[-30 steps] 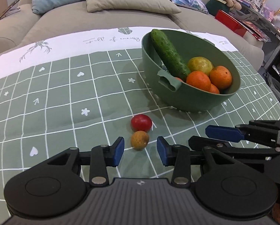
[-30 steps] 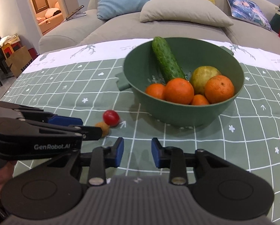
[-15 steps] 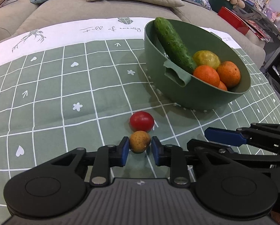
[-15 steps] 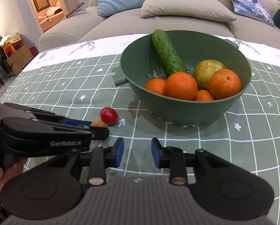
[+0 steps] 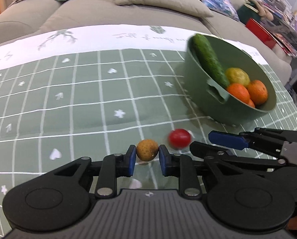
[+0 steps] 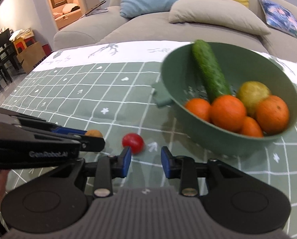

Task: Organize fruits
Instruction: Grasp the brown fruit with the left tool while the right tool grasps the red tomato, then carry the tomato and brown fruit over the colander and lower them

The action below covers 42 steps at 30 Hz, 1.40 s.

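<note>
My left gripper (image 5: pixel 147 156) is shut on a small brown-yellow round fruit (image 5: pixel 147 150) just above the green checked tablecloth; the fruit also shows in the right wrist view (image 6: pixel 93 133). A red cherry tomato (image 5: pixel 179 138) lies on the cloth just right of it, also in the right wrist view (image 6: pixel 132 142). My right gripper (image 6: pixel 146 160) is open and empty, its left finger close to the tomato. A green colander bowl (image 6: pixel 218 137) at the right holds a cucumber (image 6: pixel 209 70), several oranges (image 6: pixel 228 112) and a yellowish fruit (image 6: pixel 252 94).
A grey sofa (image 6: pixel 148 25) with cushions runs along the far table edge. Cluttered shelves (image 5: pixel 277 16) stand far right. A chair and boxes (image 6: pixel 13 49) stand at the far left by a doorway.
My left gripper has closed on the brown fruit and lifted it slightly to the left of the tomato. My right gripper has moved left, toward the tomato.
</note>
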Tool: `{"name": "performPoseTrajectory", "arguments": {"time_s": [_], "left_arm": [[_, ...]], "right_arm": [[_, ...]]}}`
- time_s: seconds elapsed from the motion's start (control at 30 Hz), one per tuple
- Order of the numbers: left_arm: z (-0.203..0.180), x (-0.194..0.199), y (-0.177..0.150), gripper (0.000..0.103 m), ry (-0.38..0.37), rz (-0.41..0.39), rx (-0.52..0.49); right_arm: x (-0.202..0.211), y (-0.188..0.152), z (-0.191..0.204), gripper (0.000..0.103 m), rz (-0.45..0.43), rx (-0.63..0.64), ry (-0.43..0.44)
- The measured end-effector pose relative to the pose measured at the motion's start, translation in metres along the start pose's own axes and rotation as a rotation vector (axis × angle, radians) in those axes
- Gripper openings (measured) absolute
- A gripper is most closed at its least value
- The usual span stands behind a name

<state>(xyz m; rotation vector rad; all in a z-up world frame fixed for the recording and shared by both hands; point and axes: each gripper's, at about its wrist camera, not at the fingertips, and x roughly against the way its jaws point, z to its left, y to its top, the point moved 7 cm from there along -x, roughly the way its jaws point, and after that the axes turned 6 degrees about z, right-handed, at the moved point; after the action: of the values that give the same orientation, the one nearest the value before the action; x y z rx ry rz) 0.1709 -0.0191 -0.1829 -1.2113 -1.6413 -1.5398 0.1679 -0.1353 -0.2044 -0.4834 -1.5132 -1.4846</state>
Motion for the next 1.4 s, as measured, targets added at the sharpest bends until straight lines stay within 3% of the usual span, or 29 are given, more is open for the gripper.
{"name": "performPoseTrajectory", "arguments": {"time_s": [0.4,0.5,0.6,1.0,1.4], "left_arm": [[0.013,0.005,0.002,0.027,0.021,-0.006,0.019],[0.012,0.007,0.002,0.027,0.022,-0.005,0.022],[0.009,0.012,0.002,0.027,0.027,-0.011,0.016],[-0.024,0.056,0.01,0.027,0.042,-0.074,-0.049],[-0.087,0.1,0.043,0.027,0.016,-0.194,-0.182]], "right_arm": [[-0.026,0.008,0.013,0.029,0.03,0.027,0.003],[-0.029,0.009,0.015,0.021,0.041,0.033,0.015],[-0.024,0.008,0.016,0.022,0.033,0.042,0.005],[0.046,0.014,0.006,0.022,-0.066,0.035,-0.009],[0.13,0.034,-0.029,0.022,-0.211,0.051,-0.086]]}}
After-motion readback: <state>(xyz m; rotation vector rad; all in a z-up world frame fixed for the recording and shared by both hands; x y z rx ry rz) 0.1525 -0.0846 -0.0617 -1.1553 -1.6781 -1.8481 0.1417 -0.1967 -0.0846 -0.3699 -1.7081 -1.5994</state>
